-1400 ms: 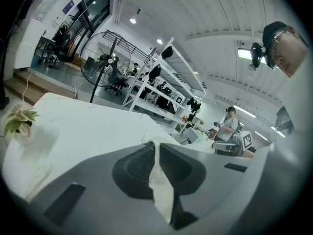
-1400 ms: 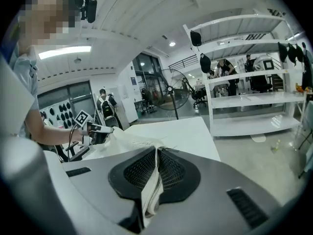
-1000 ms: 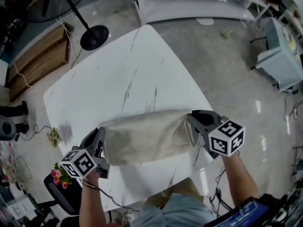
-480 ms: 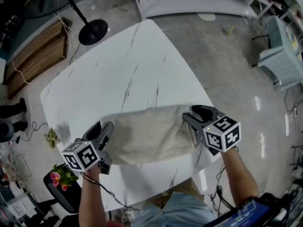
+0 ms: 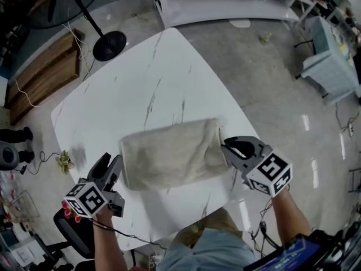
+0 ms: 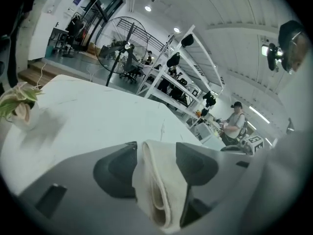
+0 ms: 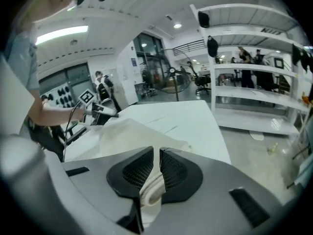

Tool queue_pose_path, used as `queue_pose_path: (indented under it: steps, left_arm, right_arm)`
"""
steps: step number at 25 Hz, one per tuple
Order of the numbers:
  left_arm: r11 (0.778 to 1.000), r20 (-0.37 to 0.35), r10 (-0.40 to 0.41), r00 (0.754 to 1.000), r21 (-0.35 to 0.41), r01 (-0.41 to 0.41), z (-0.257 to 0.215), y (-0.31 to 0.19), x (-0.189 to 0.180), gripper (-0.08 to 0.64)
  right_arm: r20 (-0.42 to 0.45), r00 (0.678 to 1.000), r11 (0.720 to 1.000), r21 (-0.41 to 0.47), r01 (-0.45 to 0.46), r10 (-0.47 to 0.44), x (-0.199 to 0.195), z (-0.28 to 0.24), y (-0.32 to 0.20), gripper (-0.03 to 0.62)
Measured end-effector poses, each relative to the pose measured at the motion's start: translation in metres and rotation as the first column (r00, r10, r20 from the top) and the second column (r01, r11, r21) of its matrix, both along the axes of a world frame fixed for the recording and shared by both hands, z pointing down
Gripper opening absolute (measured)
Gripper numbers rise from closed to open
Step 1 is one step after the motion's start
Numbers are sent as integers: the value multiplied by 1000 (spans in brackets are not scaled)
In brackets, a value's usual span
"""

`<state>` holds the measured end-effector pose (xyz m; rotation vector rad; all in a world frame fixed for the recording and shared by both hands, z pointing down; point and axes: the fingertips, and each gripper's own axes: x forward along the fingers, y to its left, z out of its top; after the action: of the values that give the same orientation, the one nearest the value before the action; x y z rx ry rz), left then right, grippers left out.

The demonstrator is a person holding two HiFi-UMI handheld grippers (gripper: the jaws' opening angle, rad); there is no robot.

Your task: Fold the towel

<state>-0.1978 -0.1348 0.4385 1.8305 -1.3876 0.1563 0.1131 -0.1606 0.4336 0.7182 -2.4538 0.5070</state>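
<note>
Left gripper [image 5: 111,164] jaws just opening, now spread wide; towel's left end sits between them, unpinched. Right gripper [image 5: 228,147] jaws just closing, pinching right-end fold. Folded towel [image 5: 169,154] lies flat by table's [image 5: 141,66] near edge. Advice: grip both ends evenly and keep edges aligned.

Your beige folded cloth towel [image 5: 169,154] is matt and slightly rough, with soft rolled edges. The white marble-veined table top [image 5: 141,83] is smooth with a low sheen. The grey polished floor [image 5: 271,89] is glossy and reflects light.
</note>
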Motion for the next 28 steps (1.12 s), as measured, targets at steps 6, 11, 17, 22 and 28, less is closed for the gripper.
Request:
queue_pose_path:
  steps: [6, 11, 17, 22, 28]
  left_arm:
    - [973, -21, 228, 973, -27, -229, 20, 47, 70, 206]
    - [959, 30, 276, 961, -81, -273, 42, 65, 78, 195]
    - [970, 0, 232, 973, -80, -231, 51, 74, 67, 149]
    - [965, 3, 247, 969, -90, -245, 52, 89, 80, 149]
    - [972, -10, 209, 978, -103, -209, 50, 116, 96, 149]
  right_arm:
    - [-225, 955, 980, 0, 198, -193, -12, 56, 63, 55]
    - [-271, 950, 987, -4, 158, -154, 9, 68, 75, 40]
    - [-255, 960, 993, -13, 115, -114, 19, 71, 82, 24]
    - [-278, 951, 991, -22, 131, -132, 28, 73, 84, 21]
    - [-307, 931, 980, -43, 196, -199, 38, 74, 77, 21]
